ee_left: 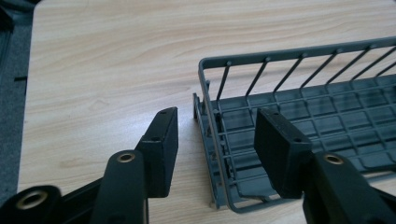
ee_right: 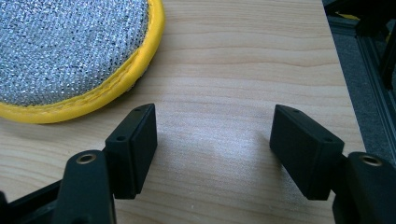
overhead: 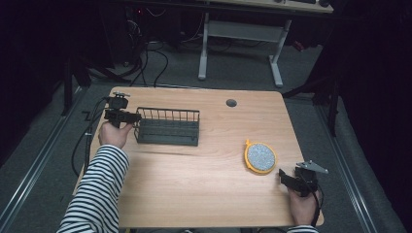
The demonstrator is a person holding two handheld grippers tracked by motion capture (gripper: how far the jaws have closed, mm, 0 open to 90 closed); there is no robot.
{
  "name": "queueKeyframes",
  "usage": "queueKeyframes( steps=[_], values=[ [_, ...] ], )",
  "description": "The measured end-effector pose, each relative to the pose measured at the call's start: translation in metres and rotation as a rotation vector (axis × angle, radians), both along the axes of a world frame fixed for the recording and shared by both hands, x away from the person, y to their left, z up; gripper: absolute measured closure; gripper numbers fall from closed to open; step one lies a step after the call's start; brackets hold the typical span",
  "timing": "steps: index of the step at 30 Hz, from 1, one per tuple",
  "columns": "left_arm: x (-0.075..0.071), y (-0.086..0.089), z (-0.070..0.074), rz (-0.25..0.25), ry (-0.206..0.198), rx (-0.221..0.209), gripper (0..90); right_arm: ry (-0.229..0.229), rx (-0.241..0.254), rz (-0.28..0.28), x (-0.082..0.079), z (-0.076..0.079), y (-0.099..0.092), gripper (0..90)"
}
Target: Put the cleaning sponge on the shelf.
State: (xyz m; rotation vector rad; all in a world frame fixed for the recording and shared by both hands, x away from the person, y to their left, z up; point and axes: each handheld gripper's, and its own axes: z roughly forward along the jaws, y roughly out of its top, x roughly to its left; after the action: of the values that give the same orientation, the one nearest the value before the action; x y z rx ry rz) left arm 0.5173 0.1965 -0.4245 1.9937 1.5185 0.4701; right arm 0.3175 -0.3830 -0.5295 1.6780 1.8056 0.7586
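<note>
Left gripper (ee_left: 215,140), jaws parted astride the end wall of the wire dish rack (overhead: 167,127) at the table's (overhead: 204,194) left, not yet pinching; right gripper (ee_right: 212,151) waits open beside the yellow-rimmed scouring pad (ee_right: 70,51)

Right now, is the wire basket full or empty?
Empty. The dark wire basket shows only its bare grid floor in the high view and the left gripper view; the left gripper straddles its end wall.
</note>
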Motion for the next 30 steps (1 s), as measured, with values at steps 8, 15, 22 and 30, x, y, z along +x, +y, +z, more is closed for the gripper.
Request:
queueKeyframes(
  steps=[8,15,22,30],
  values=[
    [0.008,0.0,-0.01,0.011,0.028,0.026,59.9,0.0,0.001,-0.001,0.0,0.0,0.0,32.2],
    [0.01,-0.001,-0.015,0.006,0.04,0.019,68.8,0.0,0.001,-0.001,0.0,0.0,0.0,32.1],
    [0.009,-0.006,-0.017,-0.017,0.039,0.028,81.7,0.0,0.0,0.0,0.0,0.0,0.0,32.1],
    [0.007,-0.007,-0.017,-0.024,0.03,0.026,82.8,0.001,0.002,-0.001,0.0,0.0,0.0,32.1]
  ],
)
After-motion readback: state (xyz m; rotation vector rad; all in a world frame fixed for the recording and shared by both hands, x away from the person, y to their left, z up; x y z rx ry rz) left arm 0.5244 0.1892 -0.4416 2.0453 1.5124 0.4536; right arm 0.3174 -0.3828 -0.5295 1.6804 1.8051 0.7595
